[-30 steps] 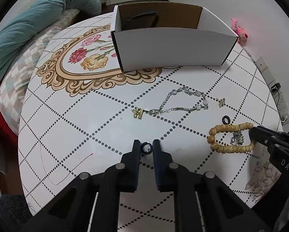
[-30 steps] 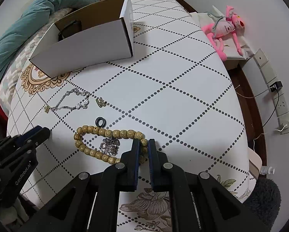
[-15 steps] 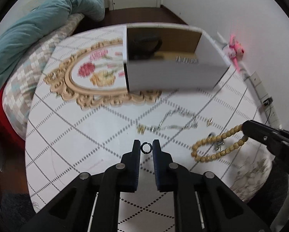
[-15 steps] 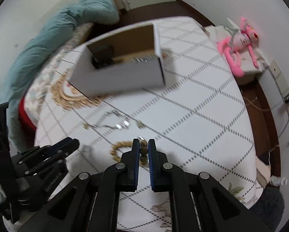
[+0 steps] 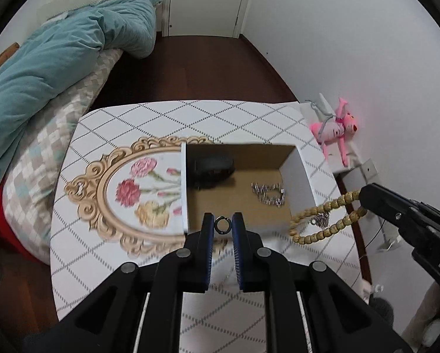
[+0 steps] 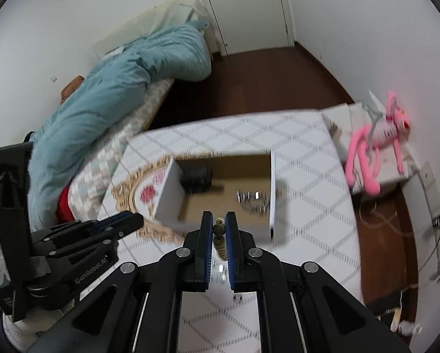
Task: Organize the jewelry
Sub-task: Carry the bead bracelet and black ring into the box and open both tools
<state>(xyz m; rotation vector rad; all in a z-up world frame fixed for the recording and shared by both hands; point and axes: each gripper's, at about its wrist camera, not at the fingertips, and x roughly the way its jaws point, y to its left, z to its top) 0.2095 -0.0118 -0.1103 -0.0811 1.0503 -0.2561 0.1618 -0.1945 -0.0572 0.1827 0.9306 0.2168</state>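
Observation:
My left gripper is shut on a small dark ring and holds it high over the near wall of the open white box. My right gripper is shut on a wooden bead bracelet; in the left wrist view the bracelet hangs from its tip beside the box's right wall. The box holds a dark object and a silver chain.
The box stands on a white table with a dotted diamond pattern and a gold floral frame print. A bed with a teal duvet lies left. A pink plush toy sits on a stand at the right.
Both grippers have risen well above the table with the ring and the bracelet and moved towards the box; its inside now shows from above.

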